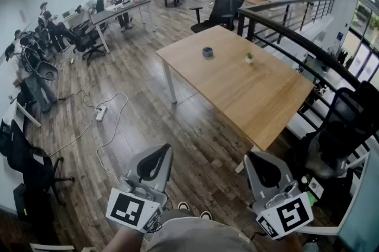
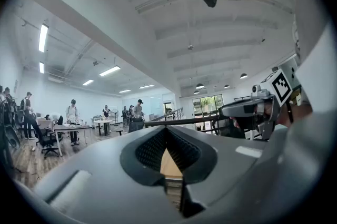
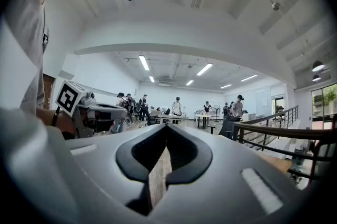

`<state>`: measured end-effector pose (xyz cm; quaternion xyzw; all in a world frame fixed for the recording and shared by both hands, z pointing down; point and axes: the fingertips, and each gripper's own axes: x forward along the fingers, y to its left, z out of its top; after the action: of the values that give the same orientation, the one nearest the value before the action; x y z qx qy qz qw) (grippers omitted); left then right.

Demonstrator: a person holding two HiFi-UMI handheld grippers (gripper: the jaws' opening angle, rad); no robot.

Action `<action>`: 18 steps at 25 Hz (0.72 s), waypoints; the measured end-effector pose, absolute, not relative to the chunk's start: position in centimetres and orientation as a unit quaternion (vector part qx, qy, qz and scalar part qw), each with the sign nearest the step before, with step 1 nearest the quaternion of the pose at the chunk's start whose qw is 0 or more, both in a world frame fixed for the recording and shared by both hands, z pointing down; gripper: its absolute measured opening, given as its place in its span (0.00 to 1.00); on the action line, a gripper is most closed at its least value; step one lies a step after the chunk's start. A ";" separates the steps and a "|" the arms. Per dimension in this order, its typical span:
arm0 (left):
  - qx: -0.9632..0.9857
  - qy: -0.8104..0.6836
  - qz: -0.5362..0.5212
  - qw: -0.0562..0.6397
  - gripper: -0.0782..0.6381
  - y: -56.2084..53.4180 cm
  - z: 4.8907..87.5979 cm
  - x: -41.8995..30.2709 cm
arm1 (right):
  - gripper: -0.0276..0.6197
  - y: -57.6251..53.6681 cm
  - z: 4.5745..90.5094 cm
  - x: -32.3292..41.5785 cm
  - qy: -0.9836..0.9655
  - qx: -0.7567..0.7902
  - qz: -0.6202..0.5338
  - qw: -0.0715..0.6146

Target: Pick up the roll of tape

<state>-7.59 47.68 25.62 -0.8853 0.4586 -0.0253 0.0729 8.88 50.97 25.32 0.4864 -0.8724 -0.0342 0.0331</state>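
Wood-plank office floor surrounds a light wooden bench [image 1: 249, 97], and only the head view shows its top. The small dark roll of tape [image 1: 207, 52] lies there near a tiny green potted plant [image 1: 249, 58], well apart from both grippers. The left gripper [image 1: 161, 151] and right gripper [image 1: 254, 157] hover level by the person's body, fingers clenched on nothing. Each gripper view instead shows the other gripper, long ceiling lights [image 3: 144, 62] and distant people [image 2: 72, 112].
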 end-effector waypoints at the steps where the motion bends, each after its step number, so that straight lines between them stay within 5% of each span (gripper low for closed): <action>1: -0.884 0.462 -0.023 0.067 0.11 47.7 25.6 -7.6 | 0.06 51.0 25.2 9.0 -0.872 0.487 -0.031 0.028; 18: -0.882 0.468 -0.026 0.055 0.11 49.0 25.8 -6.5 | 0.06 52.5 25.9 9.7 -0.877 0.479 -0.018 0.016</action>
<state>-6.46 49.02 25.78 -0.8817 0.4679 -0.0257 0.0548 9.75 52.49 25.90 0.4792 -0.8774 -0.0180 0.0165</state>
